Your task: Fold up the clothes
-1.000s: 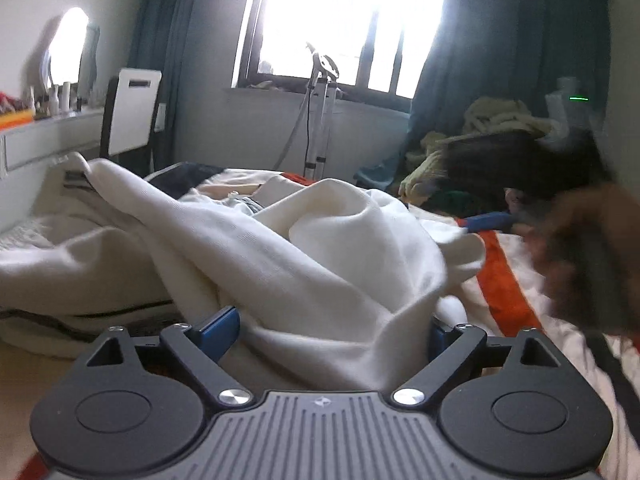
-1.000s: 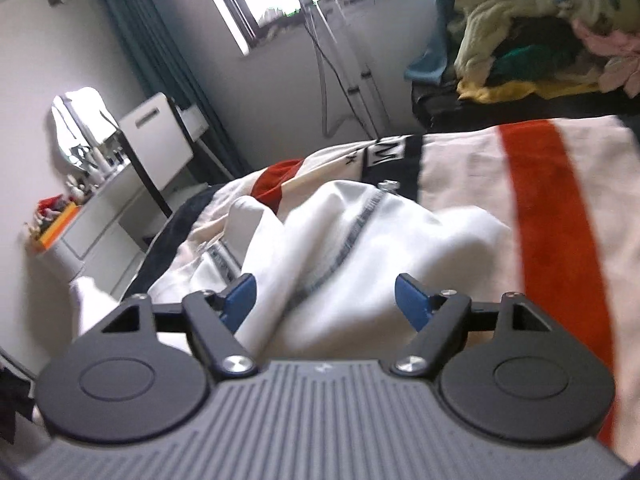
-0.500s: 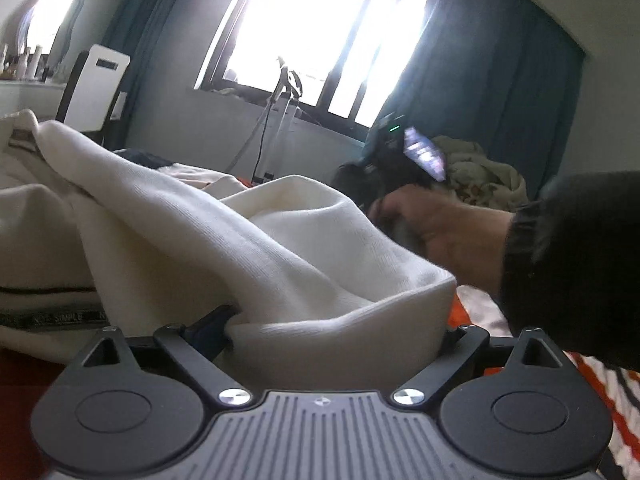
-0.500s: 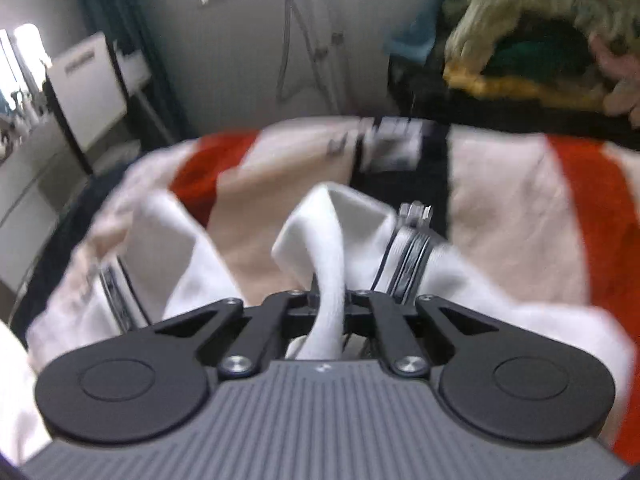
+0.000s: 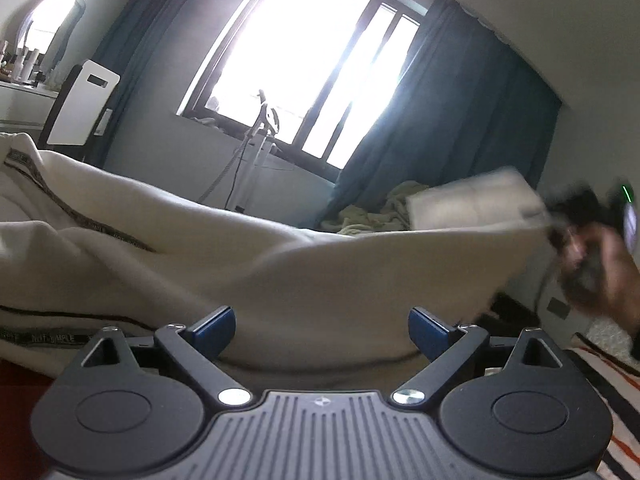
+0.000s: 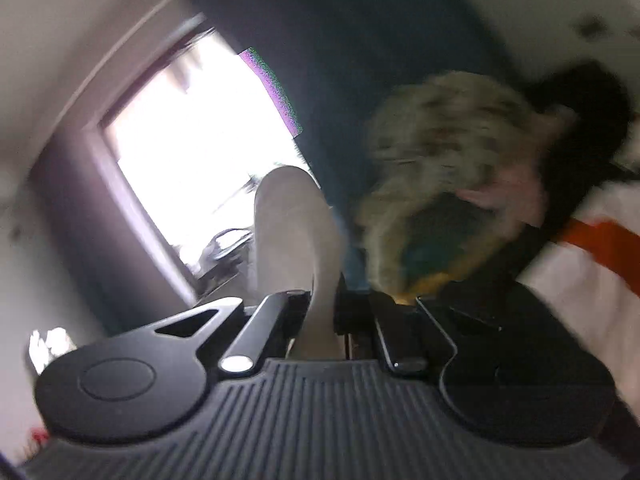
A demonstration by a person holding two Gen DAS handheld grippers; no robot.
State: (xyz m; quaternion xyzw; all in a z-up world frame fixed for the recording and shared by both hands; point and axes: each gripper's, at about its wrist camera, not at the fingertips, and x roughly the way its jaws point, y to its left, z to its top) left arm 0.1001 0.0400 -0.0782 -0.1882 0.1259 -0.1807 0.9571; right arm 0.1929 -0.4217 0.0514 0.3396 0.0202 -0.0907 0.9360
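Observation:
A cream garment (image 5: 248, 264) with a dark lettered band lies spread across the left wrist view, stretched up toward the far right. My left gripper (image 5: 320, 326) is open, its blue fingertips (image 5: 214, 326) apart, with the cloth lying just in front of them. My right gripper (image 6: 322, 312) is shut on a fold of the same cream garment (image 6: 294, 232), which sticks up between its jaws. In the left wrist view the right gripper and the hand holding it (image 5: 592, 256) are a blur at the far right, holding a lifted corner of the cloth.
A striped red and white bedspread (image 5: 616, 392) lies at the right. A pile of other clothes (image 6: 448, 176) sits by the dark curtain (image 5: 440, 128). A window (image 5: 304, 64), a stand (image 5: 260, 136) and a white chair (image 5: 80, 112) are behind.
My right gripper closed on the cloth and swung up and to the right, pulling the garment taut. My left gripper's blue fingertips now show clear of the cloth.

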